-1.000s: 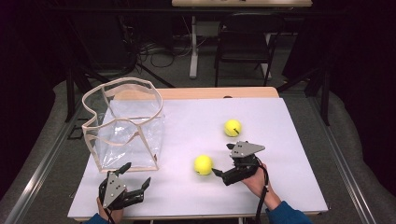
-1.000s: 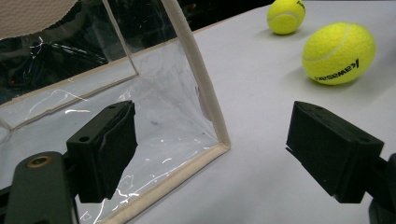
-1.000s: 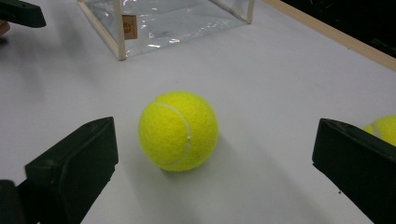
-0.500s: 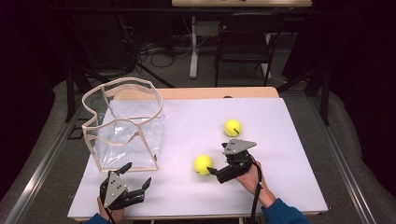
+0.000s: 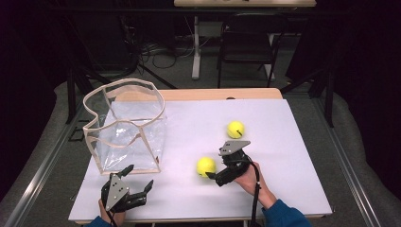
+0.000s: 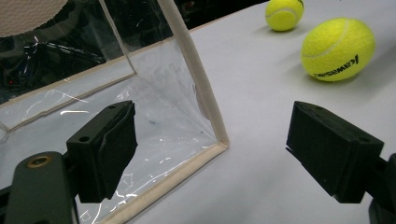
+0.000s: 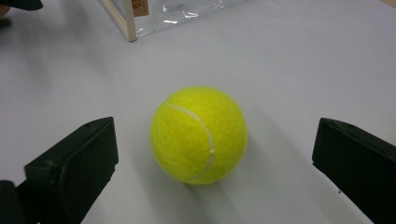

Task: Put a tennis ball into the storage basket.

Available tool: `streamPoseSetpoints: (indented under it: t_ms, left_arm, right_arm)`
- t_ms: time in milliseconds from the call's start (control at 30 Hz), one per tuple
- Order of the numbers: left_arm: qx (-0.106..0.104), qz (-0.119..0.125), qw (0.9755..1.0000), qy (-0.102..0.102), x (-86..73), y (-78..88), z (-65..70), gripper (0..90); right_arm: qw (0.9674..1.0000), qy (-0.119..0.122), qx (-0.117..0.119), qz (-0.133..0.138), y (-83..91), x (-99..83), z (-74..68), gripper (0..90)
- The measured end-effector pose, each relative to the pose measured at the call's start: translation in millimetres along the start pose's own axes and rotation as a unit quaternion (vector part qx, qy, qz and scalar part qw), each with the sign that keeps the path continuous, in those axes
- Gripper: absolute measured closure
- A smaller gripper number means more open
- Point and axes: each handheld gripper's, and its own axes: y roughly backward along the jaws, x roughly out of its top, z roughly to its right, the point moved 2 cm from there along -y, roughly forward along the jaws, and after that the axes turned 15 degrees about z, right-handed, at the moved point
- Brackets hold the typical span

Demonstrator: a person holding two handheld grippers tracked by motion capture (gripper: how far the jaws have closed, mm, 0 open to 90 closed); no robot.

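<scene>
White sheet (image 5: 283, 189) across the table, a strip of bare wood (image 5: 217, 94) showing along its far edge, and the room beyond is dark: a black chair (image 5: 246, 42), a pale table leg (image 5: 195, 47) and loose cables (image 5: 156, 49) on grey carpet. Metal rails (image 5: 42, 161) run down both sides of the table.

On the sheet, the right gripper (image 5: 215, 176) sits low at near centre, jaws spread wide, just right of the near ball (image 5: 206, 166). In the right gripper view that ball (image 7: 199, 134) rests on the sheet squarely between the two black jaws, a clear gap on each side, nothing touching it. The far ball (image 5: 235, 129) lies beyond it, a little to the right, apart from everything.

Over on the left, the clear bag (image 5: 125, 127) with its tan trim stands open-mouthed at the sheet's left side. The left gripper (image 5: 140, 178) hovers at the near-left corner, jaws wide apart and empty, just near of the bag's bottom edge. From the left gripper view, the bag's corner seam (image 6: 205, 102) stands between the jaws, with both balls off to the right.
</scene>
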Motion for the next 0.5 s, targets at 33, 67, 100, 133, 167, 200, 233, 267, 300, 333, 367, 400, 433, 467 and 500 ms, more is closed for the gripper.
streamPoseSetpoints:
  t_ms: [33, 67, 100, 133, 167, 200, 233, 267, 300, 333, 367, 400, 433, 467, 500]
  left_arm:
    - [-0.001, 0.002, 1.0, -0.001, 0.5, 0.6, -0.3, 15.9]
    - [-0.001, 0.002, 1.0, -0.001, 0.7, 1.0, -0.6, 15.9]
    - [0.001, 0.002, 1.0, 0.0, 0.1, 0.4, -0.7, 15.9]
    - [0.001, 0.002, 1.0, 0.0, 0.1, 0.4, -0.7, 15.9]
    - [0.001, 0.002, 1.0, 0.001, 0.0, 0.4, -0.6, 15.9]
    - [0.001, 0.002, 1.0, 0.001, 0.0, 0.4, -0.6, 15.9]
    - [0.001, 0.003, 1.0, 0.0, 0.2, 0.5, -0.6, 15.9]
    - [0.001, 0.004, 1.0, 0.0, 0.4, 0.6, -0.5, 15.9]
    - [0.001, 0.005, 1.0, -0.001, 0.6, 0.5, -0.4, 15.9]
    - [0.001, 0.005, 1.0, -0.002, 0.6, 0.3, -0.2, 15.9]
    - [0.001, 0.003, 1.0, -0.001, 0.4, 0.1, 0.0, 15.9]
    - [0.001, 0.003, 1.0, -0.001, 0.4, 0.1, 0.0, 15.9]
    - [0.001, 0.004, 1.0, -0.001, 0.4, 0.2, -0.4, 15.9]
    - [0.002, 0.004, 1.0, -0.001, 0.2, 0.3, -0.5, 15.9]
    - [0.002, 0.004, 1.0, 0.0, 0.0, 0.4, -0.6, 15.9]
  right_arm:
    - [1.0, -0.002, 0.001, -0.001, -0.9, -0.1, 0.3, 0.0]
    - [1.0, -0.004, 0.002, -0.003, -2.2, -0.6, 0.3, 0.0]
    - [0.9999, -0.005, 0.003, -0.011, -4.9, -1.7, 0.2, 0.0]
    - [0.9999, -0.005, 0.003, -0.011, -4.9, -1.7, 0.2, 0.0]
    - [0.9998, -0.009, 0.01, -0.013, -7.8, -2.6, -0.5, 0.0]
    - [0.9998, -0.009, 0.01, -0.013, -7.8, -2.6, -0.5, 0.0]
    - [0.9998, -0.009, 0.011, -0.015, -9.4, -3.0, -0.7, 0.0]
    - [0.9997, -0.012, 0.016, -0.016, -10.7, -3.4, -1.0, 0.0]
    - [0.9996, -0.013, 0.02, -0.017, -11.9, -3.7, -0.8, 0.0]
    - [0.9995, -0.014, 0.02, -0.019, -13.1, -4.0, -1.1, 0.0]
    - [0.9995, -0.013, 0.021, -0.02, -14.4, -4.3, -0.7, 0.0]
    - [0.9994, -0.015, 0.023, -0.024, -17.4, -5.2, -1.1, 0.0]
    - [0.9993, -0.015, 0.022, -0.028, -19.0, -5.6, -1.4, 0.0]
    - [0.9992, -0.016, 0.022, -0.029, -20.7, -6.3, -1.3, 0.0]
    - [0.9991, -0.015, 0.023, -0.031, -22.3, -6.7, -1.2, 0.0]
